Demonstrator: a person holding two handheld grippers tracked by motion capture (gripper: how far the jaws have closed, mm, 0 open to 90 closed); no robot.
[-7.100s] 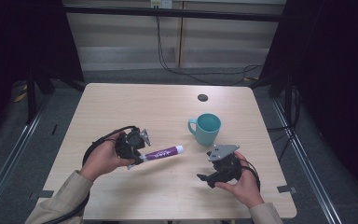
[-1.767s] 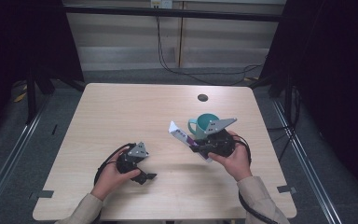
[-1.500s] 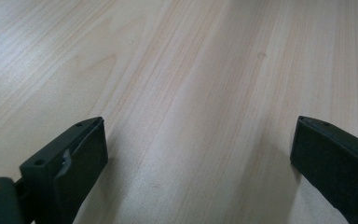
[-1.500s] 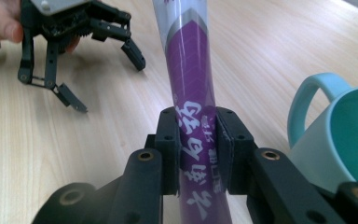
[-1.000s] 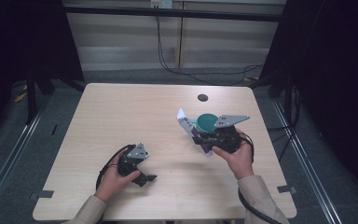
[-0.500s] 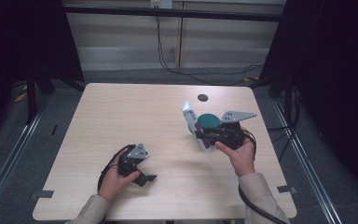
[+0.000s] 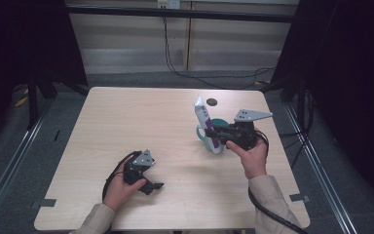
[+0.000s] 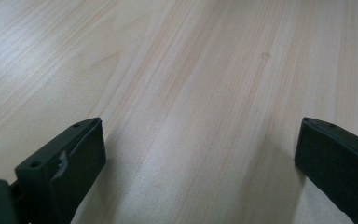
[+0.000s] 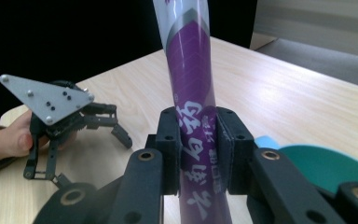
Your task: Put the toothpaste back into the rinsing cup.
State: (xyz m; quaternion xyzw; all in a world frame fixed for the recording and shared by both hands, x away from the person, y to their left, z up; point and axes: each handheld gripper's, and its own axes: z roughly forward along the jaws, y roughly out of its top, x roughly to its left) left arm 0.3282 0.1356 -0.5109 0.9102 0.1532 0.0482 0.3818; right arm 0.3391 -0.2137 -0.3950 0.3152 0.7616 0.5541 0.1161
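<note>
My right tool (image 7: pixel 213 137) squeezes a purple and white tube (image 7: pixel 205 123) tight between its two pads. In the high view the tube sits right of the middle of the frame, standing almost straight up, just over the green cup (image 7: pixel 215 130) on the desk (image 7: pixel 126 117). In the right gripper view the tube (image 9: pixel 191 93) rises up the middle of the frame. My left tool (image 7: pixel 148 184) rests low on the desk at the lower left, wide open, with nothing in it.
</note>
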